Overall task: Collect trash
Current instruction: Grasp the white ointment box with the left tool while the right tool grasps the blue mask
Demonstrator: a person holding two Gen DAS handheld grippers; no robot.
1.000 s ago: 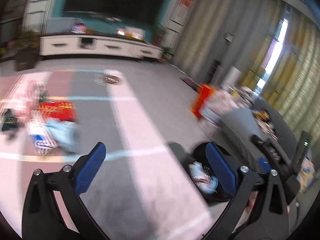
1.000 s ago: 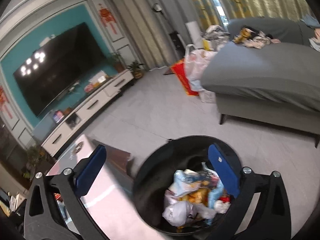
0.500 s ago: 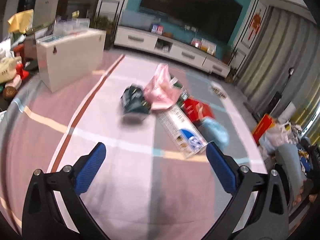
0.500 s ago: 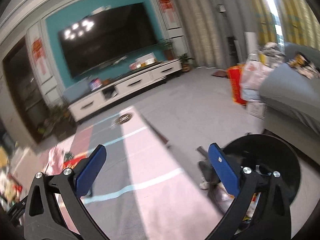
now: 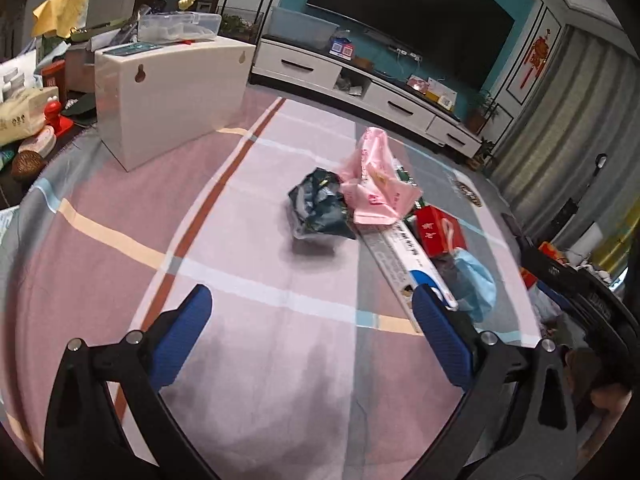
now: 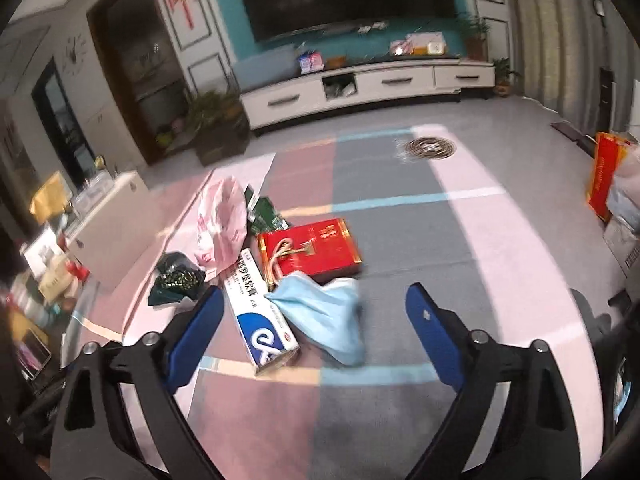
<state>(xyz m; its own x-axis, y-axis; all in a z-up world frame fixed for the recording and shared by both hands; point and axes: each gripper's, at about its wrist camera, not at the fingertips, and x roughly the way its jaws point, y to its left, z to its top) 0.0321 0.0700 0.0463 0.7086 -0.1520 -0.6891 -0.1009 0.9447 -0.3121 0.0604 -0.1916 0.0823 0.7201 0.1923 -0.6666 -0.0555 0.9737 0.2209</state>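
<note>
I saw the mask (image 6: 324,320) right of the long box (image 6: 260,312), the gift box (image 6: 312,248) behind both, all on the cloth (image 6: 400,240).

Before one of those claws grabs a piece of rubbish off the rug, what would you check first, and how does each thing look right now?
1. Left claw empty and open: ok.
2. Right claw empty: ok, nothing is between its pads; the jaws are closing slightly.
3. Rubbish in view: ok. Blue face mask, toothpaste box, red box, pink bag and dark wrapper lie together on the rug.
4. Nearest piece free to lift: ok, the mask lies on top, overlapping the toothpaste box.
5. Right claw lined up on the mask: cannot tell; the picture is blurred.
6. Trash bin within reach: cannot tell.
</note>
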